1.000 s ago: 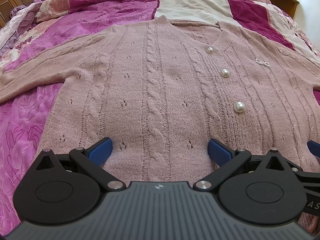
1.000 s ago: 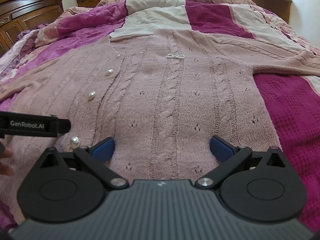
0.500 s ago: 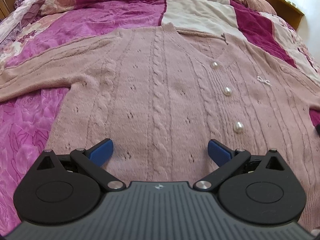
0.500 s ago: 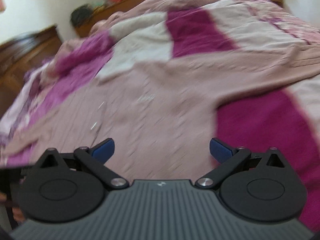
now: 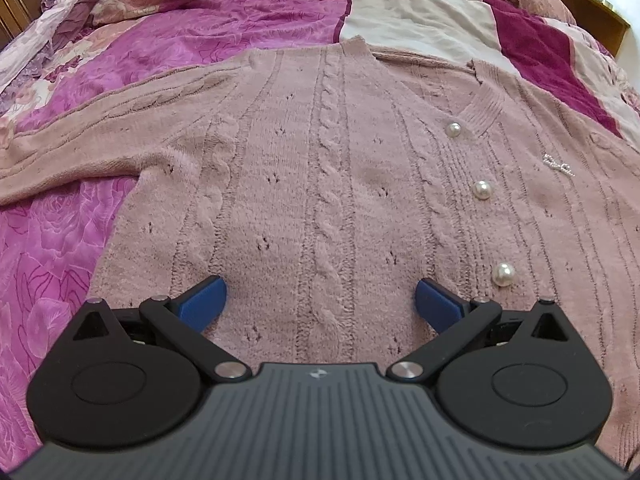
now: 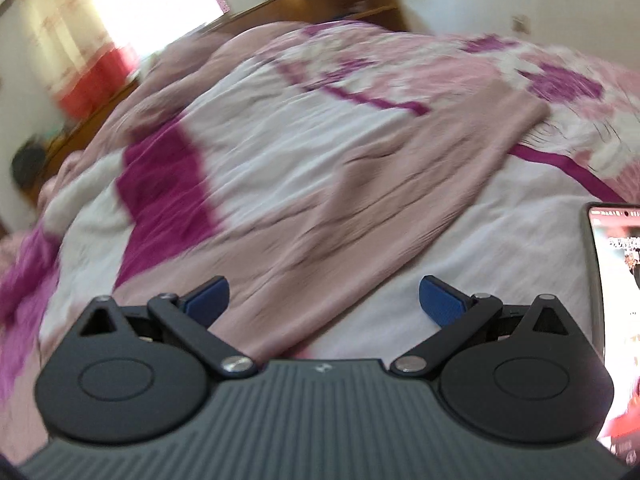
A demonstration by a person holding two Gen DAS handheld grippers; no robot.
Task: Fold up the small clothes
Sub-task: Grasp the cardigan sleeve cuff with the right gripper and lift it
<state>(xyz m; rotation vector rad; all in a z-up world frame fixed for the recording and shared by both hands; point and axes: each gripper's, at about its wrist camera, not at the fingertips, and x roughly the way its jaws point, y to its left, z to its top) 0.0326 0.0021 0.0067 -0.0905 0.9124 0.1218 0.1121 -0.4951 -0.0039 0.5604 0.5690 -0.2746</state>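
The dusty-pink cable-knit cardigan with pearl buttons lay flat on the magenta patchwork bedspread, directly ahead of the left gripper, whose blue jaws stood wide apart, holding nothing. The right gripper, equally spread and empty, faced the cardigan's blurred sleeve.

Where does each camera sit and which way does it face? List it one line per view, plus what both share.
Left wrist: sits on the left gripper, low over the cardigan, looking up its front past the pearl buttons toward the quilt; both blue fingers show, spread apart.
Right wrist: sits on the right gripper, blurred, facing along the cardigan's sleeve toward the wooden headboard; a phone lies at right; fingers spread apart.
Shared: the pink cardigan and the quilt.
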